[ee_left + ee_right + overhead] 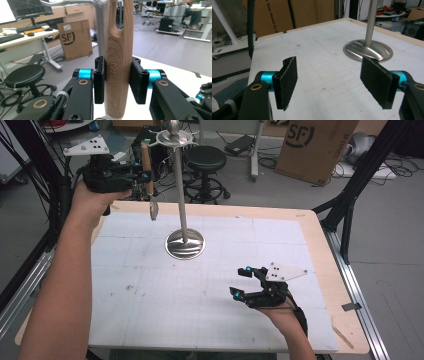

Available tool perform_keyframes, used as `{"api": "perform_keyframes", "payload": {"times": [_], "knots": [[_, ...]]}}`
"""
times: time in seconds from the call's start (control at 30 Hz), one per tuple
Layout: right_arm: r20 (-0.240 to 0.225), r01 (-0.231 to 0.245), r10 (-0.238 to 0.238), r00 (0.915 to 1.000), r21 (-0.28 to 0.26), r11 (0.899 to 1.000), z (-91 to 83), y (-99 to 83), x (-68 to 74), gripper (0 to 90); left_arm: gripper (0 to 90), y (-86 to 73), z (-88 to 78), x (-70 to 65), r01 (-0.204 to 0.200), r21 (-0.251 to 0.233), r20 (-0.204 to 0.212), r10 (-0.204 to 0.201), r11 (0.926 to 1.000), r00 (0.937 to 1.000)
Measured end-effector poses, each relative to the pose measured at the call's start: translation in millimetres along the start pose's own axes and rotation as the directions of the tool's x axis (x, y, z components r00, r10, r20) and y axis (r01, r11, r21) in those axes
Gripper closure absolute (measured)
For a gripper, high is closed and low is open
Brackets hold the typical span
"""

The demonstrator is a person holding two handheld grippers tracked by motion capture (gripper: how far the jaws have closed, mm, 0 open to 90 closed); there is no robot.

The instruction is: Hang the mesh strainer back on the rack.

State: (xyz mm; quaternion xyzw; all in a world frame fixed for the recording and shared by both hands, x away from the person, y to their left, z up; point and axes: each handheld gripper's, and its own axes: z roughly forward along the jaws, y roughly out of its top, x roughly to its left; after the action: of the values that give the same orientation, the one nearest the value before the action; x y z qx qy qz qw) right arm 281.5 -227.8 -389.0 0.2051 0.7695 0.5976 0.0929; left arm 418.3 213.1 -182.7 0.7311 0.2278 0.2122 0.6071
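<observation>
Wooden-handled kitchen tool [118, 72] is sitting upright between the left claw's [117, 82] pads, clenched at mid-handle, both pads pressing on the wood. In the high view the tool is hanging in the air beside the steel stand [183, 195], above the desk's [320, 240] far left edge. Right claw [334, 85] is resting released, holding nothing, low over the desk near the stand's base.

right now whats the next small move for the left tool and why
Probably carry the wooden-handled utensil a little further toward the stand's top disc and line up its handle hole with a hook there. The left tool is shut on the handle, holding it upright beside the stand's pole, its top nearly level with the disc. The right tool rests open, low over the table.
</observation>
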Motion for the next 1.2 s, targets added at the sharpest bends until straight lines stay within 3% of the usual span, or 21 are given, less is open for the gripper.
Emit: {"api": "perform_keyframes", "payload": {"times": [0.27,0.73,1.0,1.2], "knots": [[0.003,0.002,-0.002,1.0,-0.008,1.0,-2.1,0.3,-0.7,29.3,68.5,9.3,0.6,7.3,-0.01,0.025,-0.041,0.011,0.9996,0.9991],[0.008,-0.004,0.004,1.0,-0.017,1.0,-5.2,0.0,-2.8,29.3,68.5,16.0,15.7,6.4,-0.03,0.063,-0.058,0.034,0.9975,0.9977],[0.006,-0.004,0.005,1.0,-0.022,1.0,-6.8,0.4,-3.0,29.3,68.5,13.1,21.6,8.5,-0.019,0.094,-0.095,0.028,0.9954,0.9951],[0.007,-0.002,0.002,1.0,-0.024,1.0,-6.4,0.2,-3.7,29.3,68.5,11.6,24.3,11.7,-0.009,0.085,-0.104,0.018,0.9963,0.9944]]}}
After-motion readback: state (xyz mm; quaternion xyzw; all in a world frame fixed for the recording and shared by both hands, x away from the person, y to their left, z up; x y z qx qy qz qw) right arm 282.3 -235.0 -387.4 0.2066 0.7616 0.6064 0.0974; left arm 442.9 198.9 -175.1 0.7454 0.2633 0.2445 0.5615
